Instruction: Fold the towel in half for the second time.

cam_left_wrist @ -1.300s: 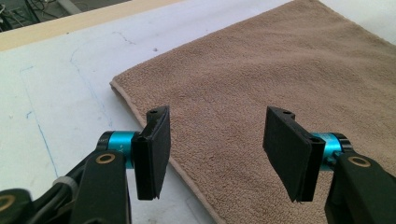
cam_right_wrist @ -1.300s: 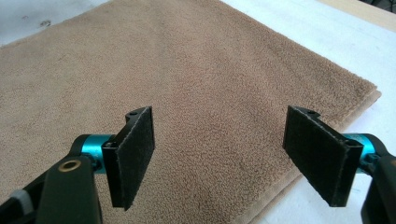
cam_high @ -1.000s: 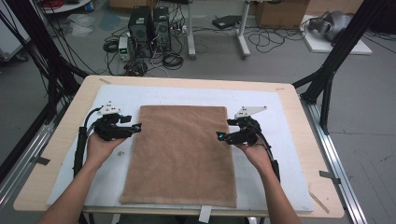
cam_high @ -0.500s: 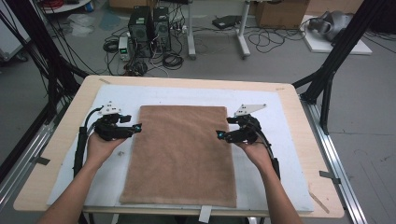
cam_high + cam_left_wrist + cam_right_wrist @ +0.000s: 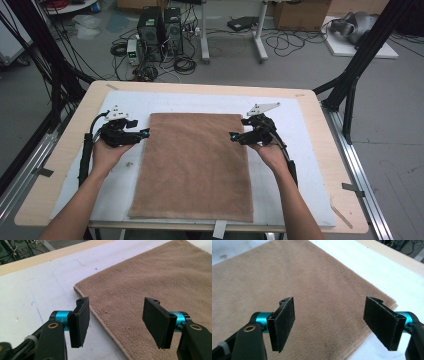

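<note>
Comparing this moment with the two earlier high views, almost nothing has changed: both hands sit at the same spots beside the towel, and the cloth lies just as flat. That stillness suggests the work is at its very start, with both grippers lined up at the far corners and no grasp made yet.

The left gripper rests at the towel's left edge near the far left corner; in the left gripper view its jaws stand apart over that hemmed edge, one pad above the white mat and the other above the pile, holding nothing. The right gripper sits just inside the right edge near the far right corner, jaws likewise spread and empty above the brown pile.

The towel is spread in the middle of the surface on the white mat. Its long axis runs from the person's side away toward the far edge, short sides facing near and far, skewed slightly with the near end wider toward the right
</note>
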A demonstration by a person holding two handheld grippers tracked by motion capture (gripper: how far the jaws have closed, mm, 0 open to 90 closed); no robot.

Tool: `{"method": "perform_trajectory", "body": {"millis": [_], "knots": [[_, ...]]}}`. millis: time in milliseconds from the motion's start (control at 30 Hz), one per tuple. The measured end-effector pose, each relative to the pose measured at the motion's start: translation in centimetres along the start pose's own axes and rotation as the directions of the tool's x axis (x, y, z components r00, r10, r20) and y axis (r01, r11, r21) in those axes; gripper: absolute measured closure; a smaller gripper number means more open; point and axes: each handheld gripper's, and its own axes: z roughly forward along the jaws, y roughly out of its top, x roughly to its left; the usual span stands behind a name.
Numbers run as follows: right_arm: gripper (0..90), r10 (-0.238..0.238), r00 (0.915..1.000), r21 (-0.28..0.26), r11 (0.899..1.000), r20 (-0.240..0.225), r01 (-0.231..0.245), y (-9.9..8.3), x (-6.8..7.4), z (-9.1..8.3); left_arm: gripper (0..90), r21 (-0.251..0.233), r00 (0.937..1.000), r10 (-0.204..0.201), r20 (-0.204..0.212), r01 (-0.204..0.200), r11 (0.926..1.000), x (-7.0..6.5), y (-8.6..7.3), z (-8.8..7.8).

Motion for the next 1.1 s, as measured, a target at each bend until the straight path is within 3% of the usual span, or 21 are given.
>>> {"method": "perform_trajectory", "body": {"millis": [100,200,367,567,700,733,833,1000,1100], "knots": [[24.9,-0.001,0.9999,0.002,1.000,0.014,0.001,0.4,-0.4,0.3,39.5,-0.014,0.9999,-0.005,-0.014,0.005,0.9999,0.2,0.0,0.0],[24.6,0.015,0.9996,0.011,1.000,0.024,-0.015,0.5,-0.9,0.5,39.1,0.009,0.9996,-0.018,-0.020,0.018,0.9998,0.3,-0.2,0.2],[24.4,0.013,0.9994,0.038,0.999,0.033,-0.014,0.3,-0.8,0.5,39.4,0.028,0.9995,0.010,-0.031,-0.010,0.9996,-0.2,-0.1,0.5],[24.7,0.024,0.9971,0.070,0.997,0.072,-0.030,-0.3,-1.4,1.1,41.8,0.064,0.9994,0.011,-0.032,-0.009,0.9979,-0.2,-0.4,1.4],[27.4,0.032,0.9949,0.108,0.993,0.096,-0.042,-1.0,-2.2,2.3,41.7,0.086,0.9972,-0.009,-0.074,0.016,0.9961,0.3,-0.8,2.5],[27.8,0.039,0.9941,0.114,0.992,0.101,-0.051,-1.2,-2.4,2.5,41.4,0.099,0.9949,-0.031,-0.096,0.040,0.9943,0.6,-1.0,2.9],[28.9,0.076,0.9890,0.150,0.984,0.127,-0.095,-1.9,-3.1,3.4,42.4,0.096,0.9885,-0.117,-0.096,0.126,0.9873,1.3,-1.5,3.9],[35.3,0.081,0.9871,0.156,0.982,0.138,-0.103,-2.4,-3.6,4.4,44.2,0.128,0.9874,-0.118,-0.106,0.131,0.9831,1.5,-2.0,4.9],[36.2,0.105,0.9860,0.167,0.978,0.129,-0.126,-2.9,-4.0,5.0,42.8,0.158,0.9820,-0.157,-0.105,0.172,0.9724,1.9,-2.6,5.4]]}}
